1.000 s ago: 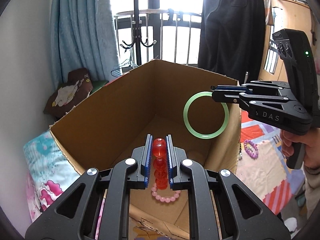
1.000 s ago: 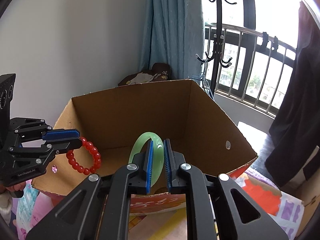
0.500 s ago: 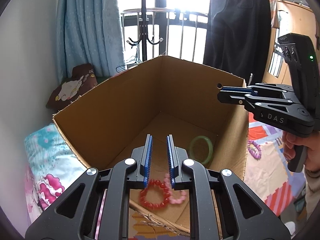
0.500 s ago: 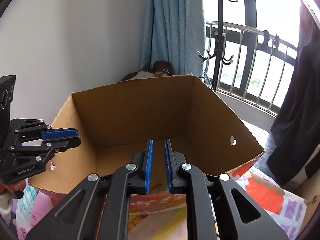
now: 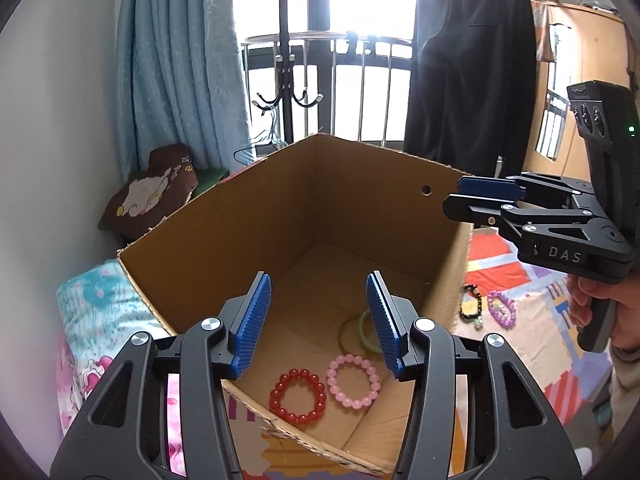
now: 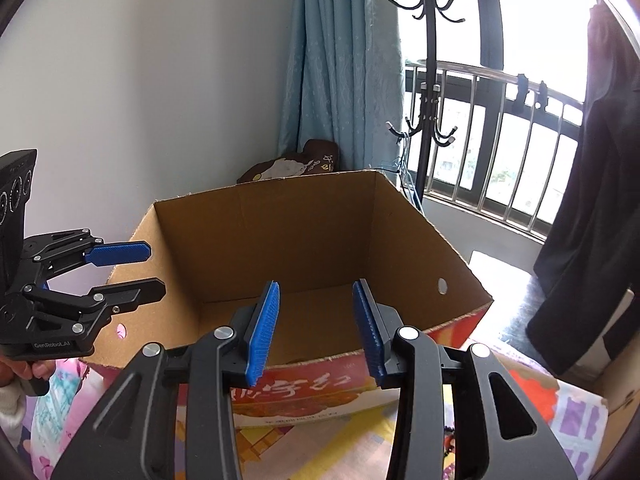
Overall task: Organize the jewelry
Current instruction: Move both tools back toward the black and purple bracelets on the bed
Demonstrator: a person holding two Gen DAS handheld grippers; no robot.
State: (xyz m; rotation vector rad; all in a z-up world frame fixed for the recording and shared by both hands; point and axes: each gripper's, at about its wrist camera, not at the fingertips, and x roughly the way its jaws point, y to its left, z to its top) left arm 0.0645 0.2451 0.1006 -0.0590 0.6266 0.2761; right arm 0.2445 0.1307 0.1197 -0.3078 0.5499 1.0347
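An open cardboard box [image 5: 360, 200] holds a red bead bracelet [image 5: 298, 395], a pink bead bracelet [image 5: 353, 380] and a green bangle [image 5: 365, 330] on its floor. My left gripper [image 5: 318, 320] is open and empty above the box's near edge. My right gripper [image 6: 316, 320] is open and empty over the box [image 6: 304, 240] from the other side; it also shows in the left wrist view [image 5: 480, 200]. The left gripper shows in the right wrist view [image 6: 136, 272], open. A black bead bracelet [image 5: 470, 306] and a purple one [image 5: 500, 308] lie on the mat outside the box.
A patterned play mat [image 5: 532, 312] lies under the box. A blue curtain [image 5: 180, 72], a coat rack [image 6: 428, 80] and a balcony railing [image 5: 360, 80] stand behind. A brown cushion [image 5: 152, 192] sits in the corner. Dark clothing [image 5: 468, 60] hangs at the right.
Both grippers let go: the red bracelet and the green bangle dropped into the box. Both sets of jaws then opened wide and drew back above the rim.
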